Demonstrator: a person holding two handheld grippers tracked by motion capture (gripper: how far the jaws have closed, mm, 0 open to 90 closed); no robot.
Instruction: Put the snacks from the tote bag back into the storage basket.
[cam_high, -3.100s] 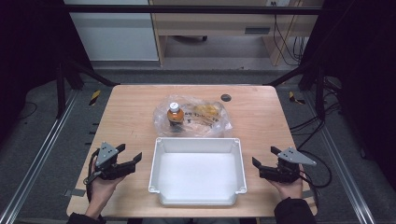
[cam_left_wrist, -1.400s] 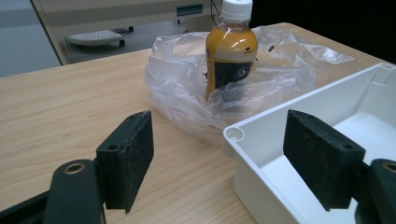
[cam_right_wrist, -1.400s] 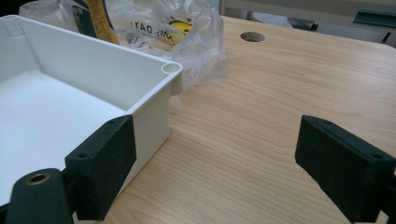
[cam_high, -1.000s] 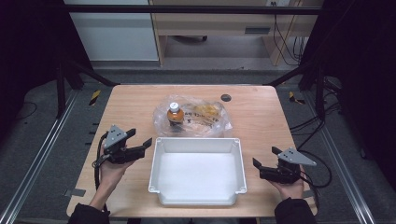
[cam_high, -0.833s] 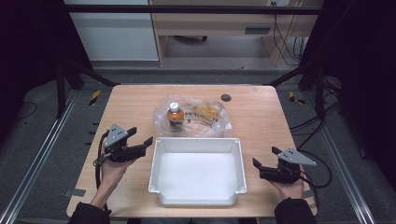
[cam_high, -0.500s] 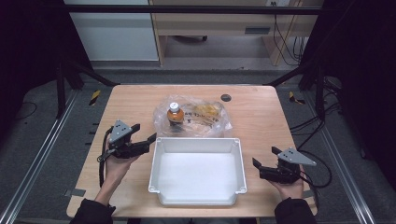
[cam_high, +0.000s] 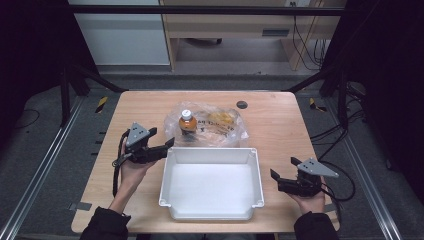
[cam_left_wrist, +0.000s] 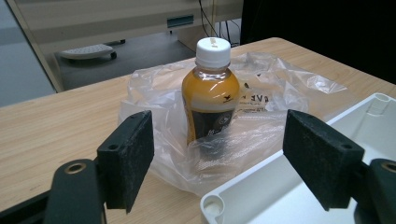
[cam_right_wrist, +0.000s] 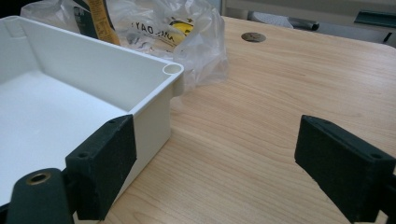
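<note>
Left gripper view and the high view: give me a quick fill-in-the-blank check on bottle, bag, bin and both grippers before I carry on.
1. The bottle with the orange drink has a ____ cap.
2. The bottle stands upright in a clear plastic ____, beyond the far wall of the white bin.
3. The left gripper points at the bottle with its jaws ____.
4. The right gripper, jaws open, sits beside the bin's ____ side.

Missing words: white; bag; open; right

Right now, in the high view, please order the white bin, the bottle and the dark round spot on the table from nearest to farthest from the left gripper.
From the left gripper:
1. White bin, its near corner just right of the jaws.
2. Bottle, standing in the plastic bag beyond the bin.
3. Dark round spot, far side of the table, past the bag.
</note>
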